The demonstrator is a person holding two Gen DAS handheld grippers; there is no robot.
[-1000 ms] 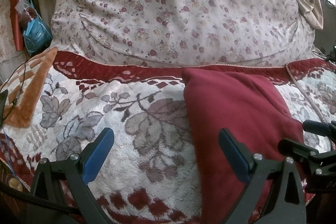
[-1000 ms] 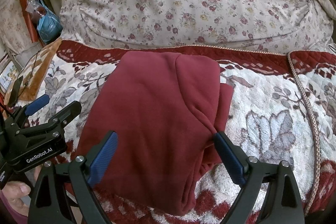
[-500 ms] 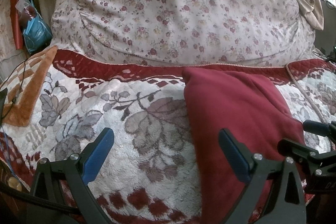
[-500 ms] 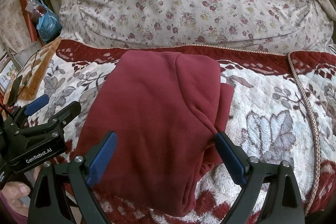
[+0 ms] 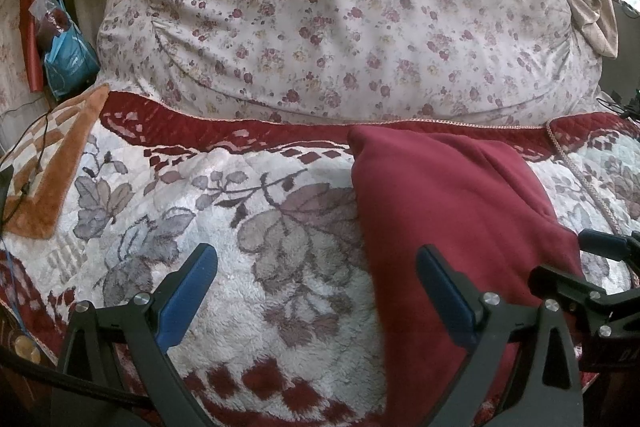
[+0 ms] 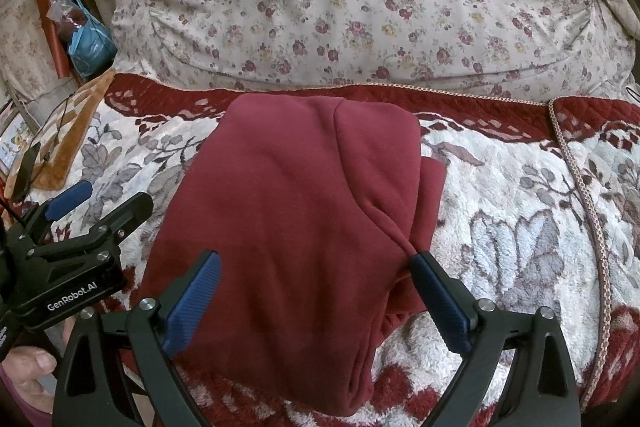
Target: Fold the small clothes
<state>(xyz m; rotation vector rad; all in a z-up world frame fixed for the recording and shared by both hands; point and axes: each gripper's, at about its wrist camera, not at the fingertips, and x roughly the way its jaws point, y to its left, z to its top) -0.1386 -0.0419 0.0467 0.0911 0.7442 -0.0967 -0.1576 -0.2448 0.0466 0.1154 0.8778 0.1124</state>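
A dark red garment [image 6: 296, 211] lies folded on the plush flowered blanket [image 6: 520, 239], its narrow end toward a big floral cushion. My right gripper [image 6: 316, 275] hovers open over the garment's near end, one blue pad above the cloth and the other at its right fold. In the left wrist view the same garment [image 5: 452, 211] fills the right half. My left gripper [image 5: 316, 275] is open over the bare blanket [image 5: 240, 227] just left of the garment, with its right pad over the cloth's edge. Nothing is held by either gripper.
A large floral cushion [image 5: 340, 35] rises behind the blanket. An orange patterned mat [image 5: 48, 179] with a dark cable lies at the left. Bags and clutter [image 5: 64, 47] stand at the far left by a curtain. A hand [image 6: 28, 371] shows at the lower left.
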